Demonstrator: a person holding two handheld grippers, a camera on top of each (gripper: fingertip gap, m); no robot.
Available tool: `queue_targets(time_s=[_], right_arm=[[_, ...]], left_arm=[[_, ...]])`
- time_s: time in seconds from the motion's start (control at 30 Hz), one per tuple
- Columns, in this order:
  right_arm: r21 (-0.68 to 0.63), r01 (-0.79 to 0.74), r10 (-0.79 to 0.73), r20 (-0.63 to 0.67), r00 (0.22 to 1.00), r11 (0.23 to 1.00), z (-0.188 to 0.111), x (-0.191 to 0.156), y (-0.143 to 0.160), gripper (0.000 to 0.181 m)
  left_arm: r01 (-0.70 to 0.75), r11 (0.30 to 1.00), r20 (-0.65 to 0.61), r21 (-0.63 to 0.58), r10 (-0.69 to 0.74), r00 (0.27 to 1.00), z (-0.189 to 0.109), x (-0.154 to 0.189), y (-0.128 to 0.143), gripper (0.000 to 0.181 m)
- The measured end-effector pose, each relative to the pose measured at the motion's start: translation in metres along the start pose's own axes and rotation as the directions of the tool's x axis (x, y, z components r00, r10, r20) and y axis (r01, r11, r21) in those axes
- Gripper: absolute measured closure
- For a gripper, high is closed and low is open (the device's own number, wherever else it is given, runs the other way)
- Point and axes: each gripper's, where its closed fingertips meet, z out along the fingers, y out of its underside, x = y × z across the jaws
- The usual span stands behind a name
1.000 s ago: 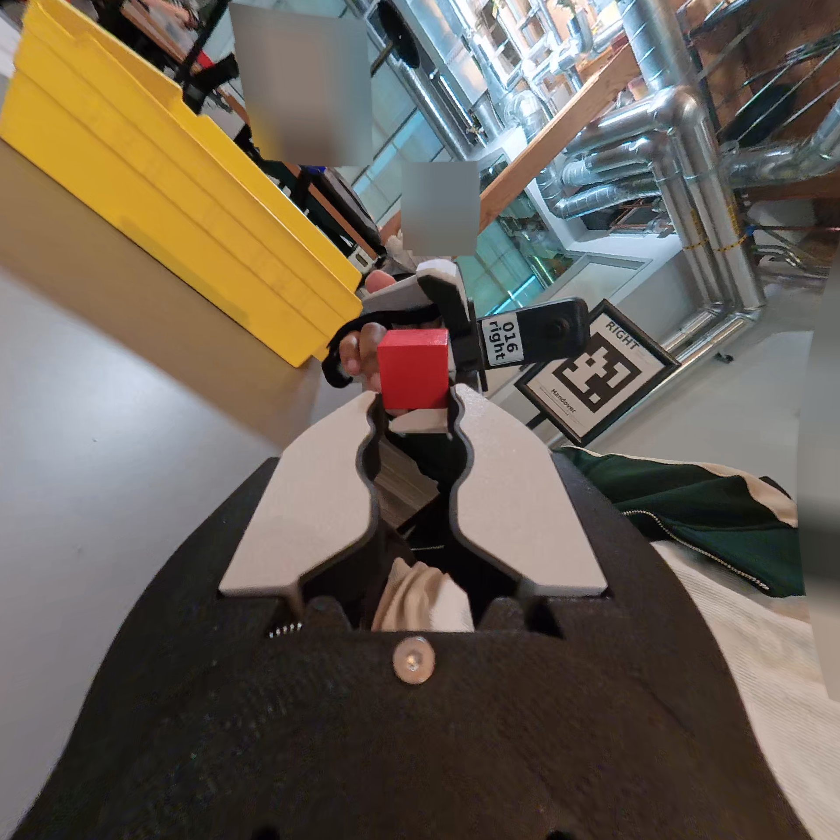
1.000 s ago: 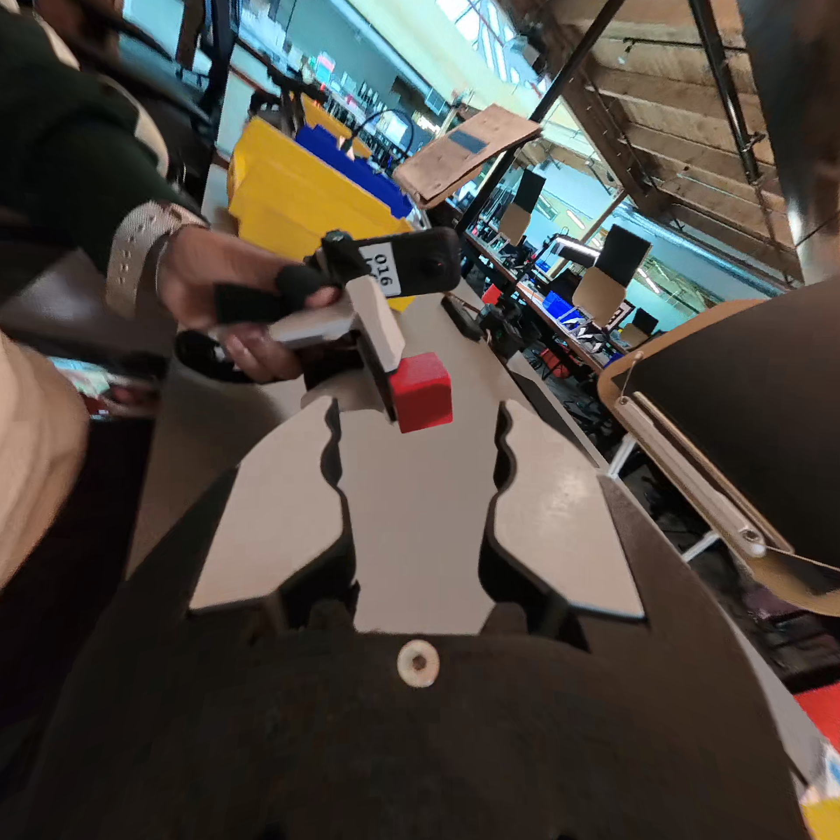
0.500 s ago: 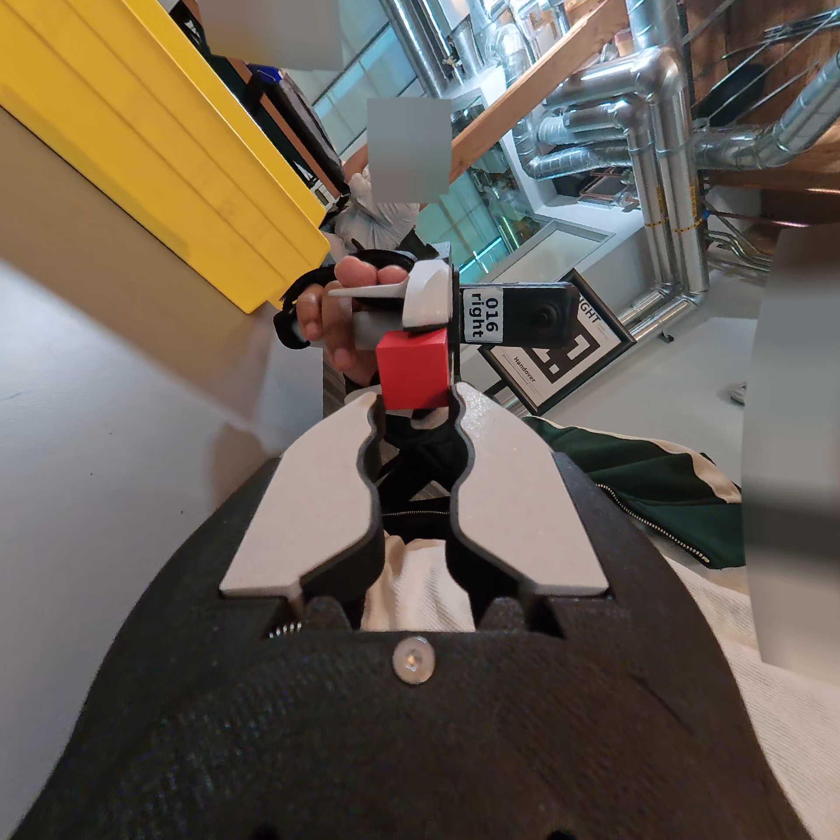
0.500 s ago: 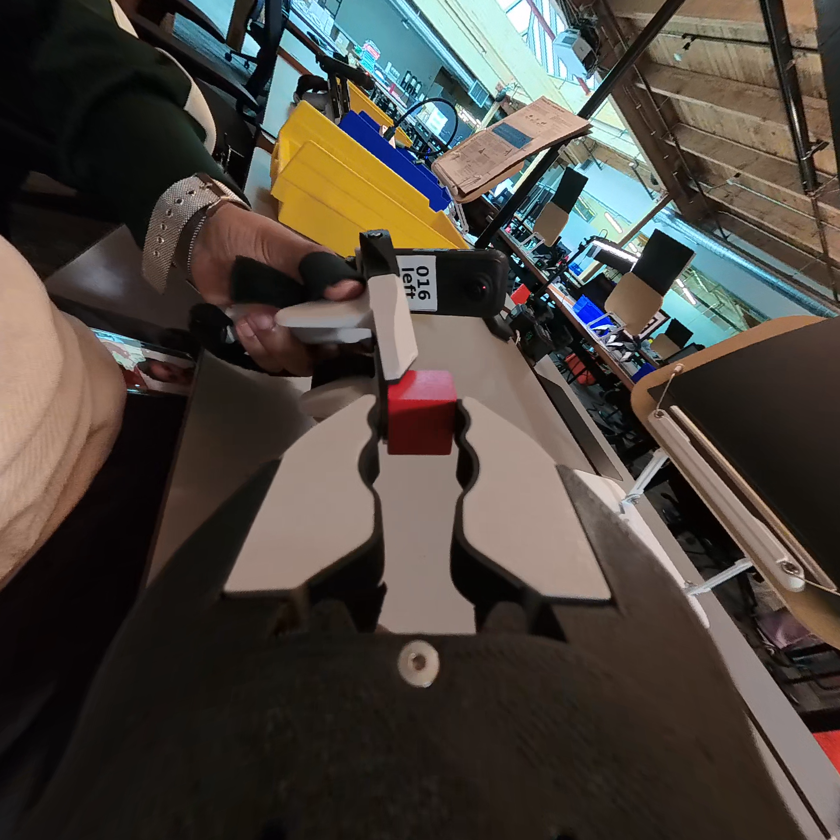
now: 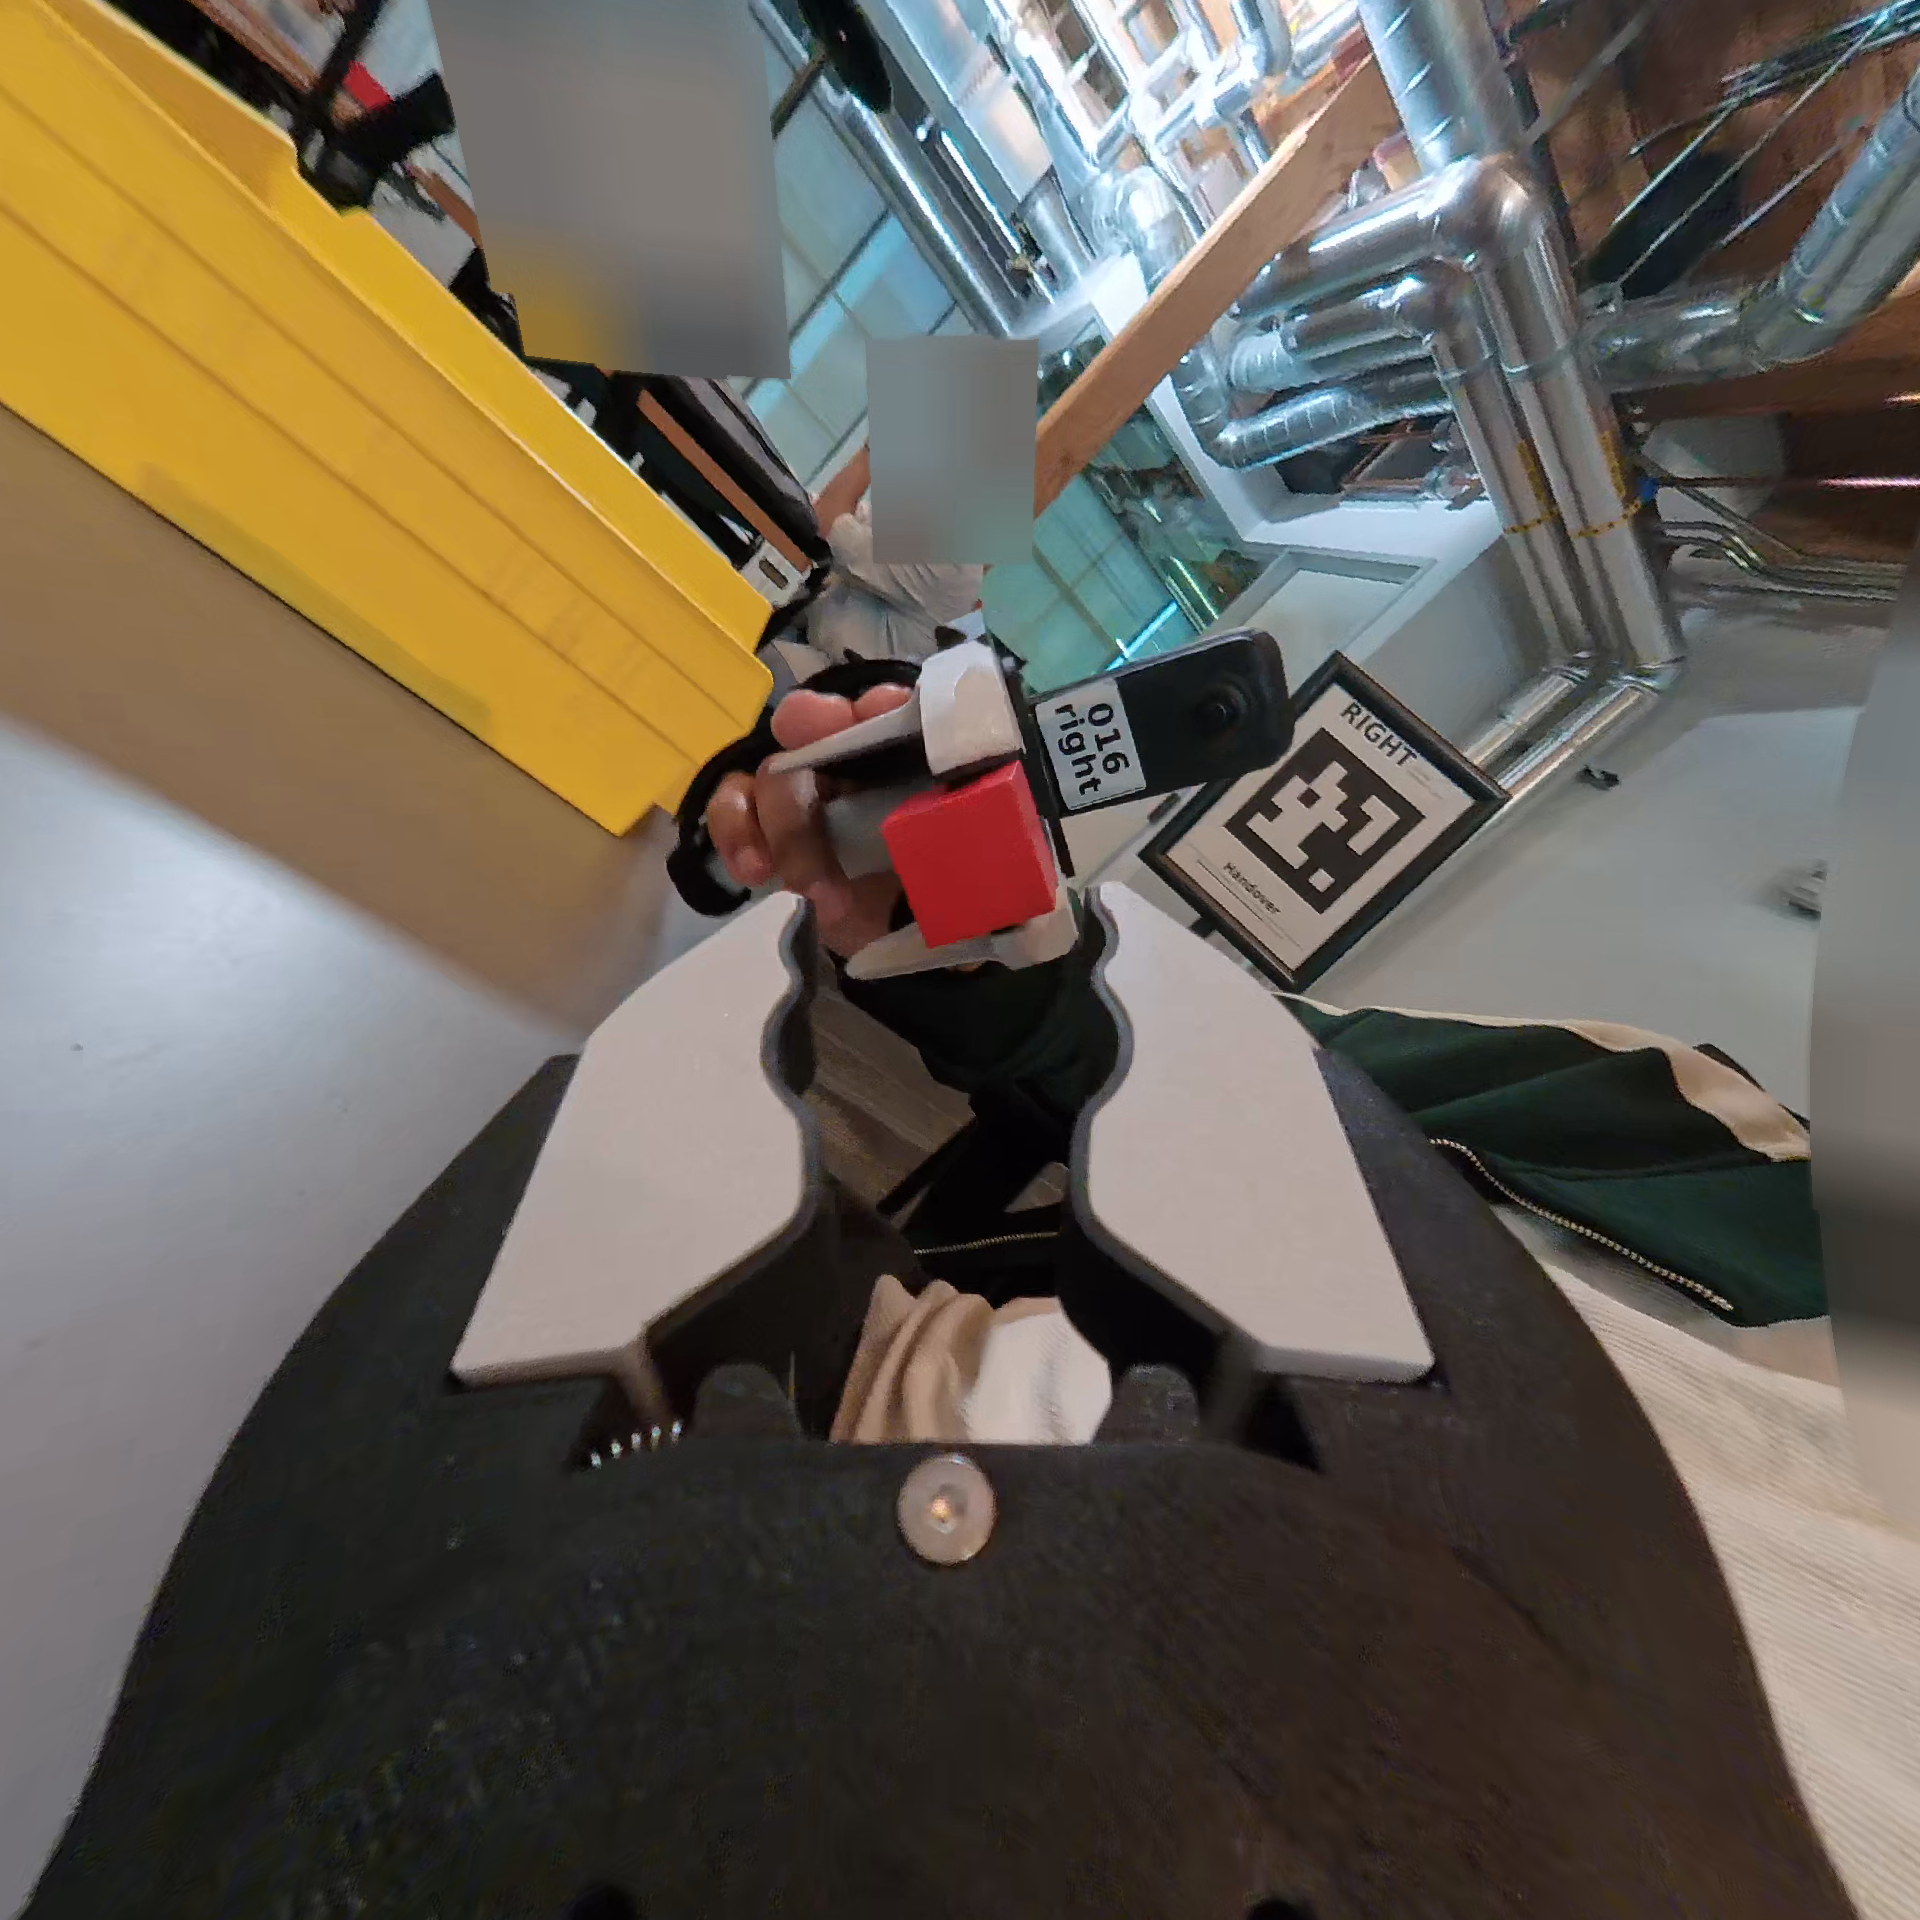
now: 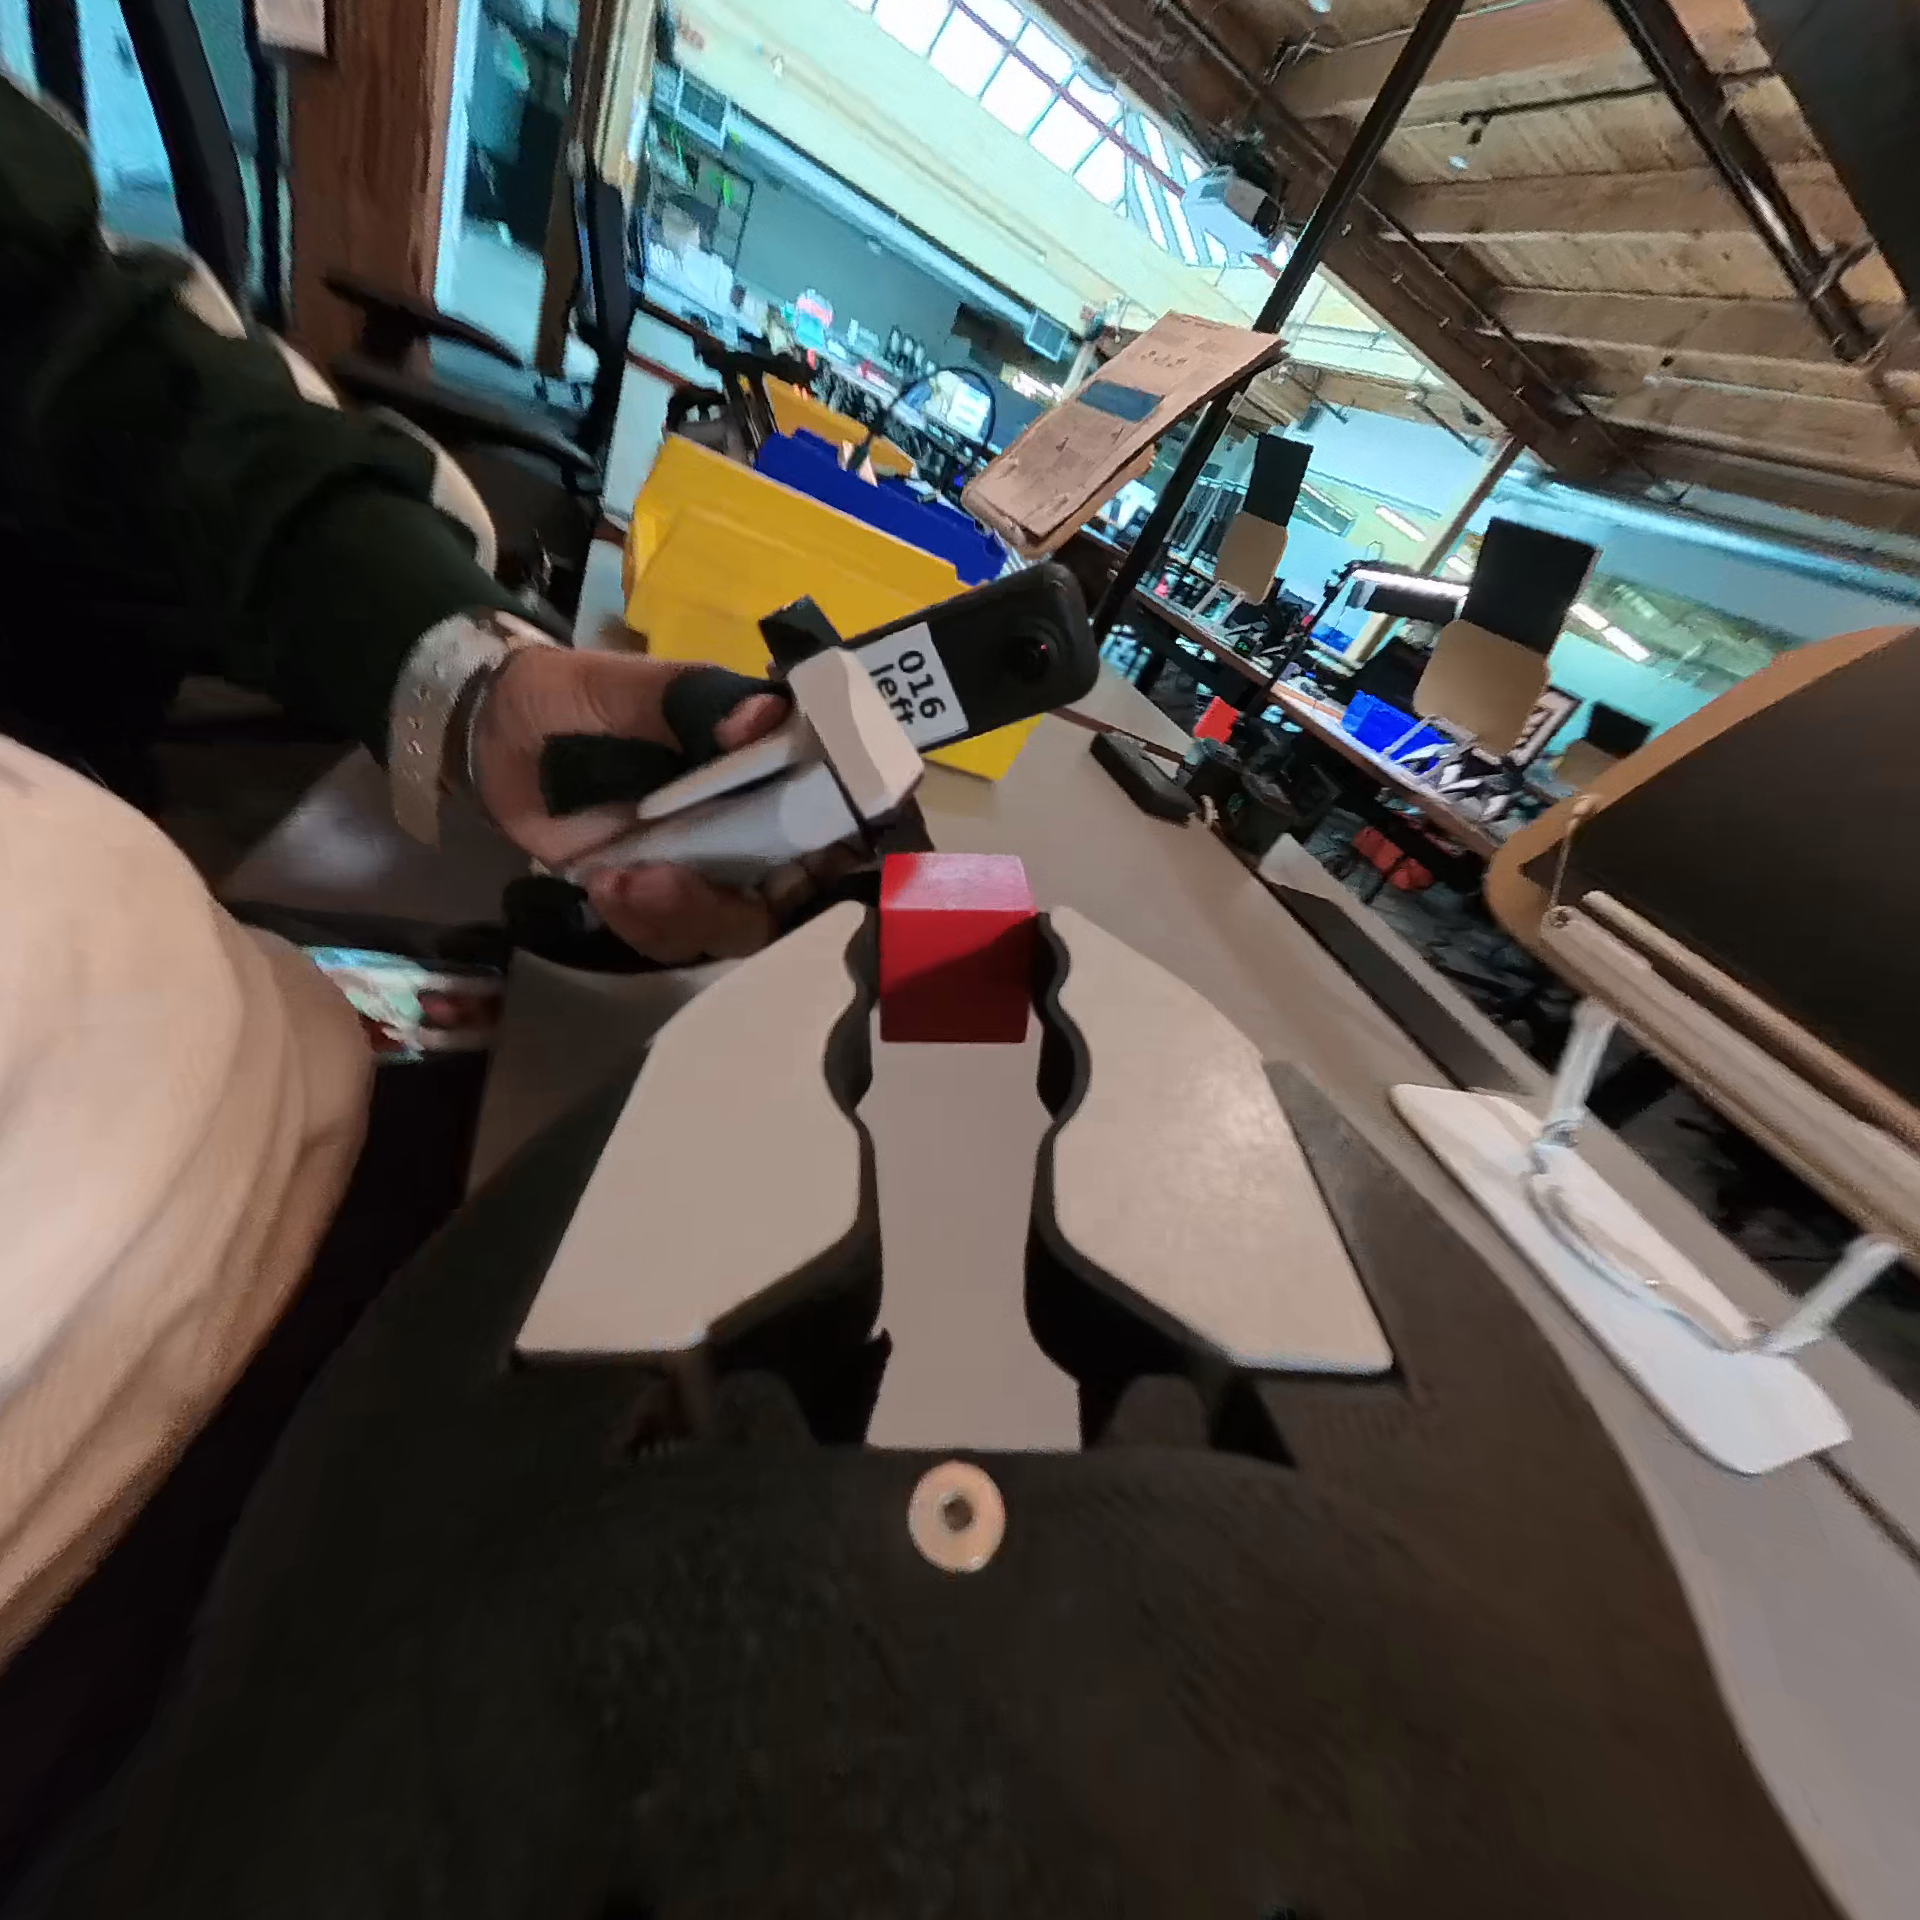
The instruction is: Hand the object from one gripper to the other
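Handover done since half second ago: left gripper (image 5: 945, 925), then clamped on red cube (image 6: 957, 961), now spread and backed off, empty. Right gripper (image 6: 951, 961) pinches cube between fingertips, above grey table (image 6: 1195, 831). Cube matte, sharp-edged. Fingers (image 6: 1174, 1174) flat pale grey plates, wavy inner edges. Yellow bins (image 5: 343, 436) behind.

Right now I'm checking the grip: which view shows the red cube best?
The right wrist view: the red cube sits clamped in the right claw. The left wrist view shows it farther off, angled.
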Motion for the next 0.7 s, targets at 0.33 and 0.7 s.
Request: queue_targets(time_s=[0.33, 0.7], right_arm=[[0.075, -0.608, 0.591, 0.17, 0.788, 0.79, -0.004, 0.007, -0.006, 0.153], [0.074, -0.713, 0.69, 0.203, 0.695, 0.697, 0.007, -0.001, -0.007, 0.153]], left_arm=[[-0.37, 0.928, 0.087, -0.045, 0.372, 0.924, -0.002, 0.009, -0.006, 0.132], [-0.484, 0.867, 0.118, -0.123, 0.496, 0.86, 0.005, 0.006, 0.006, 0.141]])
